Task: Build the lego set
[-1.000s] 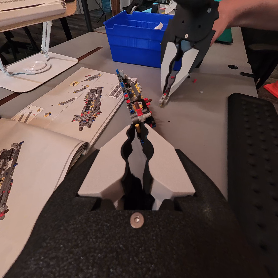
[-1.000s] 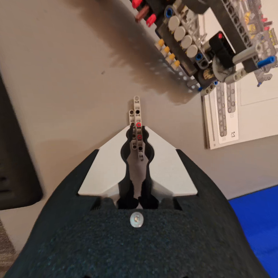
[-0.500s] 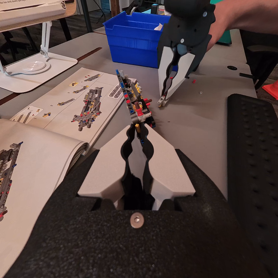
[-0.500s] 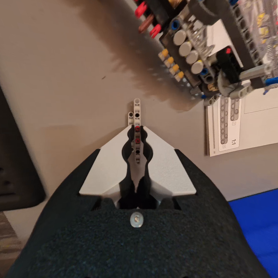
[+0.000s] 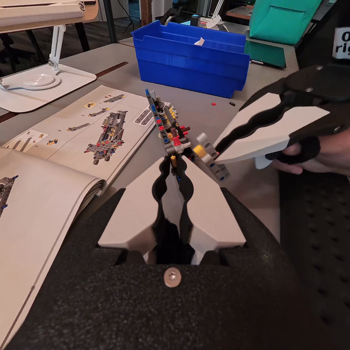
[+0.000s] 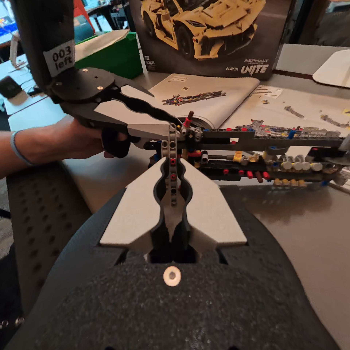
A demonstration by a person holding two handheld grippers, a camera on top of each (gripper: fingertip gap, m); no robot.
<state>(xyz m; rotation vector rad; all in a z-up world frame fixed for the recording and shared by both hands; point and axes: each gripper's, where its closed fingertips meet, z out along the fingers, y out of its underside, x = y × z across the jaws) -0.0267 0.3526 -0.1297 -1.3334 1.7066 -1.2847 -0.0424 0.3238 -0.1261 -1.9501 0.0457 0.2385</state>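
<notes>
Gripping one end of the long lego chassis (image 5: 166,125) between closed fingers, left gripper (image 5: 173,166); chassis held off the grey table (image 5: 200,111), its far end over the open instruction booklet (image 5: 79,125). Pinched narrow in the right gripper (image 6: 172,170), a grey beam piece (image 6: 172,151) with red pins, just beside the chassis's gripped end. Behind the chassis, a blue bin (image 5: 191,62); beyond the booklet, the set's box (image 6: 208,37)
</notes>
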